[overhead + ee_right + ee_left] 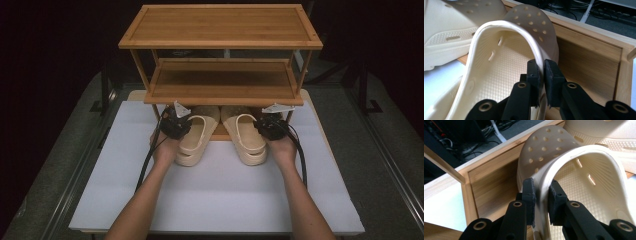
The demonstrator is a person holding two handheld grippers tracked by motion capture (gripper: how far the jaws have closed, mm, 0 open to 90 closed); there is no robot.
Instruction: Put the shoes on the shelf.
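Item: pair of cream perforated clogs, toes entering the lowest tier of a bamboo shoe rack (222,95) that stands at the far side of the white bench (125,200).

Left clog (194,140): heel on the bench, toe under the rack's middle shelf. My left gripper (176,125) has its jaws either side of the outer edge of the upper; in the left gripper view the wall (541,192) sits between the pads with a sliver of slack on one side, so I read this hold as loosening, not firmly clenched.

Right clog (248,140): mirror placement, just beside its partner. My right gripper (270,126) is clenched on the outer rim (541,65), pads pressed tight to the thin wall.

Step in hand, as I judge it: seating both clogs on the bottom board (586,65).

Handling notes:
- I would push both in level and together, toes straight, so the pair stays parallel.
- The soft upper will flex; I keep the pull gentle to avoid folding it.
- I mind the rack's front legs, close beside each gripper.
- I release only once the soles lie flat, then back straight out.
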